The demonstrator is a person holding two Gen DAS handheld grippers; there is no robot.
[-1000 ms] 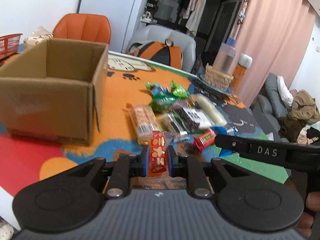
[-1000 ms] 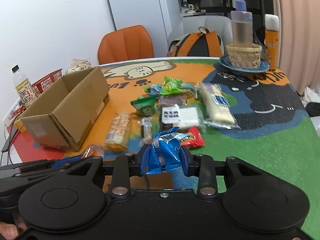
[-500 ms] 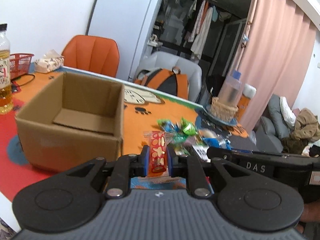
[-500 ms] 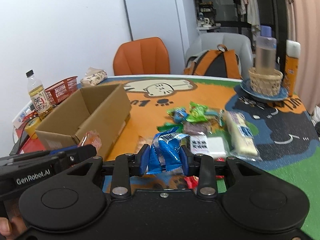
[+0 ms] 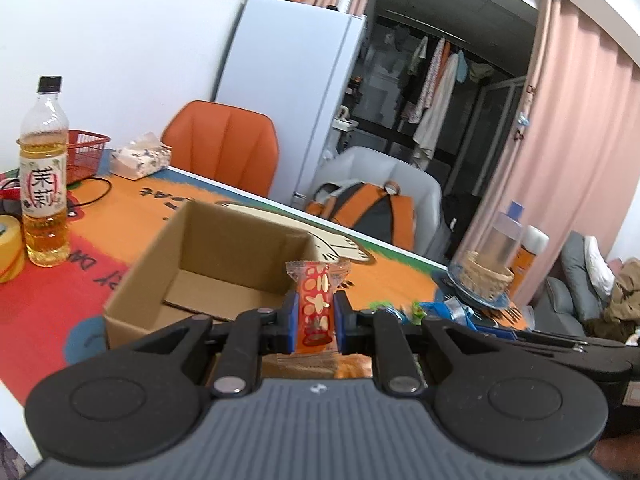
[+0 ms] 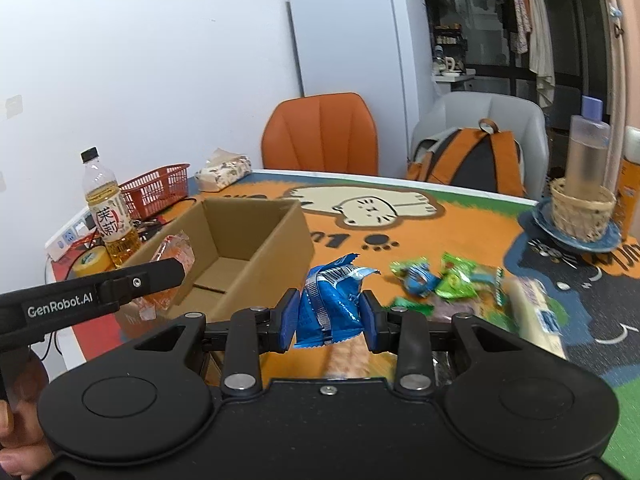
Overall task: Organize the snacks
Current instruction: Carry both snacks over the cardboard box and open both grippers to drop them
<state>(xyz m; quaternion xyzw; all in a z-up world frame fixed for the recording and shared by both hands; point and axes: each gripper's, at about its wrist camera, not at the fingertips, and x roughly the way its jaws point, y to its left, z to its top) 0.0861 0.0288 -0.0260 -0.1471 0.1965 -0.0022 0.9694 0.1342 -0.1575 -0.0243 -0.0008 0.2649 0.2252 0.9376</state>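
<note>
The left tongs (image 5: 316, 318) are clenched on a red snack packet (image 5: 317, 300), gripped at mid-length so it stands upright and clear of the desk (image 5: 132, 208); the right tongs (image 6: 329, 314) grasp a crumpled blue wrapper (image 6: 330, 304) the same way. Both loads hang near the open cardboard box (image 6: 256, 248), judged the drop point since it stands empty. The remaining snacks (image 6: 452, 280) lie loose on the desk beside the box, to its right in the right wrist view.

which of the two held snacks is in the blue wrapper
The one in the right hand-held gripper: a crinkled blue packet. The left's is a red-orange packet.
</note>
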